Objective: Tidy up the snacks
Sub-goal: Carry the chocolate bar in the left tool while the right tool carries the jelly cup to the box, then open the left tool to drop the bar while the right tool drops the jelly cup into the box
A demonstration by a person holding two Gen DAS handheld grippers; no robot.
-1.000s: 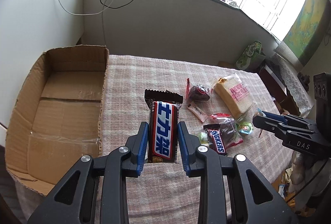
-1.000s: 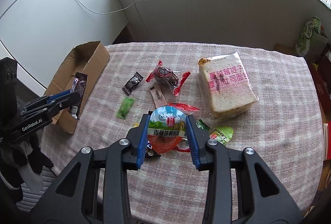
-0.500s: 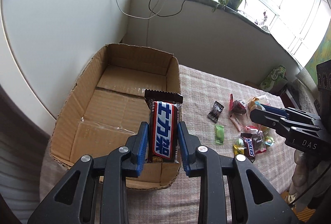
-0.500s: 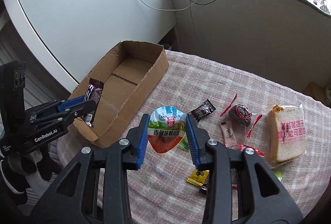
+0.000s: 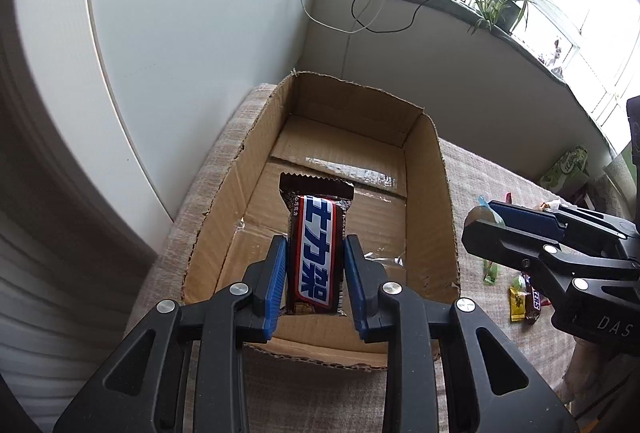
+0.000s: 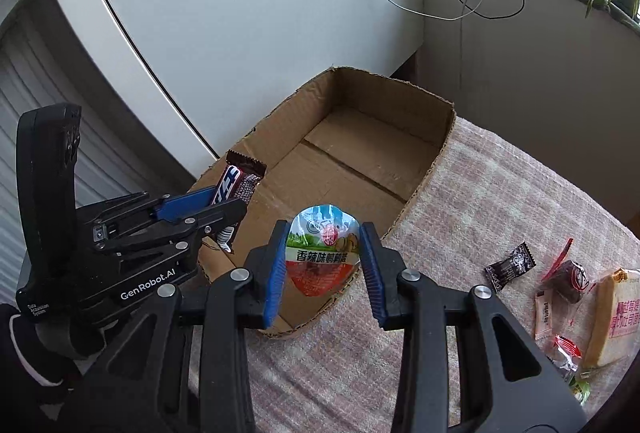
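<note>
My left gripper (image 5: pixel 315 257) is shut on a brown chocolate bar (image 5: pixel 317 253) with a blue and white label, held upright above the near end of the open cardboard box (image 5: pixel 428 201). In the right wrist view the same bar (image 6: pixel 236 189) sticks up from the left gripper (image 6: pixel 228 201) over the box's near left corner. My right gripper (image 6: pixel 323 253) is shut on a round sealed snack cup (image 6: pixel 322 253) with a green, white and red lid, hovering over the box's (image 6: pixel 424 177) near right wall. The box floor is bare.
Loose snacks lie on the checked tablecloth (image 6: pixel 500 201) right of the box: a dark candy (image 6: pixel 510 265), a red-wrapped sweet (image 6: pixel 570 275), a bread pack (image 6: pixel 616 317), small bars (image 5: pixel 524 297). A white wall stands behind the box. A person's gloved hand (image 6: pixel 36 349) holds the left gripper.
Both grippers have swung left from the snack pile to the cardboard box, each carrying its snack. The box now fills the middle of both views.
</note>
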